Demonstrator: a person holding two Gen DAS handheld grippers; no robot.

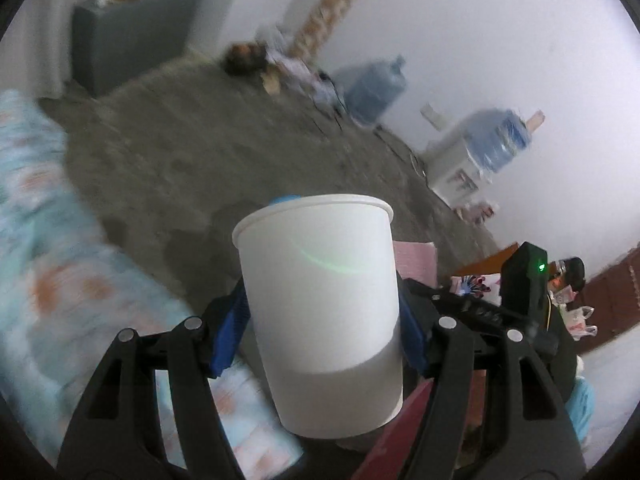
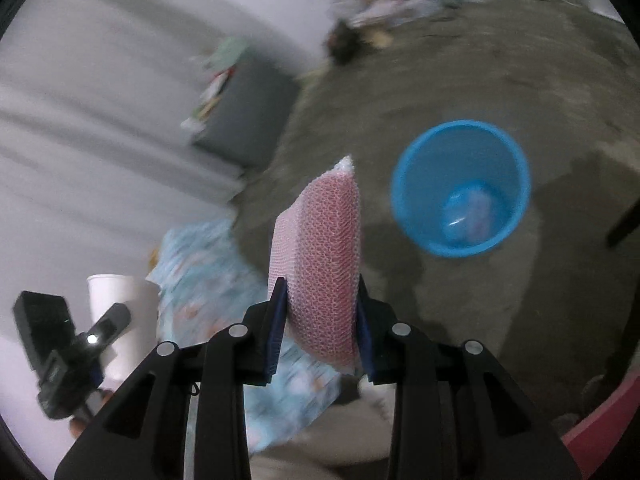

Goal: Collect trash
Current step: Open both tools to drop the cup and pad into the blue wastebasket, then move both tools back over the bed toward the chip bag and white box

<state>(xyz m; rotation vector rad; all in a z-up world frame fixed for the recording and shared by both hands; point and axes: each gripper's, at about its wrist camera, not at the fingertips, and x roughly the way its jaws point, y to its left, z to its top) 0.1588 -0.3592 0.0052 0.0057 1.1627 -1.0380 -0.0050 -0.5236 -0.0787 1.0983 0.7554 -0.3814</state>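
Observation:
A white paper cup (image 1: 320, 308) stands upright between the blue pads of my left gripper (image 1: 320, 328), which is shut on its sides. My right gripper (image 2: 320, 320) is shut on a pink bubble-wrap pad (image 2: 320, 256) that sticks up between its fingers. A blue bin (image 2: 460, 188) sits on the floor ahead and to the right of that pad, with some pale wrapping at its bottom. A sliver of the bin's blue rim (image 1: 285, 199) peeks from behind the cup. The left gripper with the cup (image 2: 110, 312) shows at the lower left of the right wrist view.
A bed with a light blue patterned cover (image 1: 60, 260) lies at the left. A grey cabinet (image 1: 128, 36) stands against the far wall. Water jugs (image 1: 376, 84) and a dispenser (image 1: 468, 160) line the right wall. Bare concrete floor (image 1: 200, 152) spreads between them.

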